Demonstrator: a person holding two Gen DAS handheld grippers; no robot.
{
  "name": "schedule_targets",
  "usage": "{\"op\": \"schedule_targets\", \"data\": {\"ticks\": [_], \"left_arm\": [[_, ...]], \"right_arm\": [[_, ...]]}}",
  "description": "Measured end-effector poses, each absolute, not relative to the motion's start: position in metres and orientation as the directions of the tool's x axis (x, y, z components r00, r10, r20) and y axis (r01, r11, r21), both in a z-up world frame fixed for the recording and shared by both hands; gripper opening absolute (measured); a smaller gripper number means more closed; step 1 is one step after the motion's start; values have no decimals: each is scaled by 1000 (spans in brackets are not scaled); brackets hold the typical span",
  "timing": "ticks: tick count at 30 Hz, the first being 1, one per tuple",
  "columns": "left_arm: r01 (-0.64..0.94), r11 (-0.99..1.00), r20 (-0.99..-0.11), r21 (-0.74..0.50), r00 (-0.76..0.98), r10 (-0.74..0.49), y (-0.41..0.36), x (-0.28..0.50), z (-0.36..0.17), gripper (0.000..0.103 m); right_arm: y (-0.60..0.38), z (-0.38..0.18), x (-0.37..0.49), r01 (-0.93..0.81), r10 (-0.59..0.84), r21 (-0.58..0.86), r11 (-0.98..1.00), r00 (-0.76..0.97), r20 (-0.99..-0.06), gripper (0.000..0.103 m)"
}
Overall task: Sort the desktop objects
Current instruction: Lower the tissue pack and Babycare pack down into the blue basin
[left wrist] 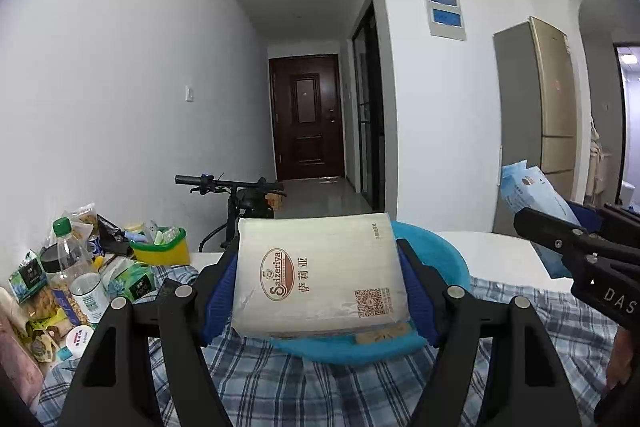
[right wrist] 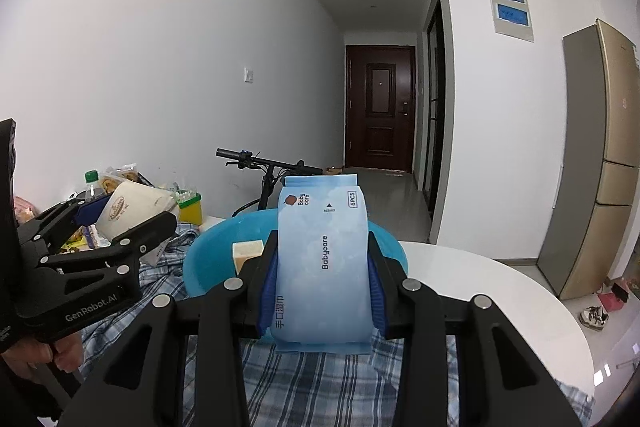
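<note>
A: How many packs are off the bench, and who has them?

B: Two. The left tongs (left wrist: 320, 287) are clenched on one flat cream plastic pack of napkins with a brown oval logo (left wrist: 318, 269); the right tongs (right wrist: 323, 273) are clenched on one pale blue soft pack of wet wipes (right wrist: 323, 259).

A: Where do they sit?

B: Both are held above one round blue plastic basin (left wrist: 440, 251), which rests on a blue-and-white checked cloth (left wrist: 320, 387) over the white round bench (right wrist: 480, 279). One small beige block (right wrist: 247, 253) lies inside the basin.

A: Which way do they point?

B: The napkin pack's long axis runs away from the camera, printed face up, lettering turned sideways. The wipes pack also runs lengthwise away from the camera, its sealed end farthest.

A: Anything else?

B: One yellow tub with a green rim (left wrist: 162, 247) and one clear bottle with a green cap (left wrist: 70, 255) stand in clutter at the left
</note>
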State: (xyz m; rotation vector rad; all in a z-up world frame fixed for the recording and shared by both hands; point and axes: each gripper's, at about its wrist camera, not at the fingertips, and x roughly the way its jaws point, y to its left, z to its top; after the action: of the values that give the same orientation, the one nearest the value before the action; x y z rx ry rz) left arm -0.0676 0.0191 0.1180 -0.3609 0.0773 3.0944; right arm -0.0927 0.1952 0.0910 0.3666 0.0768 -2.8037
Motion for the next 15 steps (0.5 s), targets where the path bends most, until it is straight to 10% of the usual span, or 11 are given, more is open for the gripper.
{"op": "schedule_targets", "data": {"ticks": [15], "left_arm": [[-21,-998,-262,55,-965,6,9,-160,126,75]], "right_arm": [[190,98,-161,302,-281,-44,-952,-923,-262,36]]}}
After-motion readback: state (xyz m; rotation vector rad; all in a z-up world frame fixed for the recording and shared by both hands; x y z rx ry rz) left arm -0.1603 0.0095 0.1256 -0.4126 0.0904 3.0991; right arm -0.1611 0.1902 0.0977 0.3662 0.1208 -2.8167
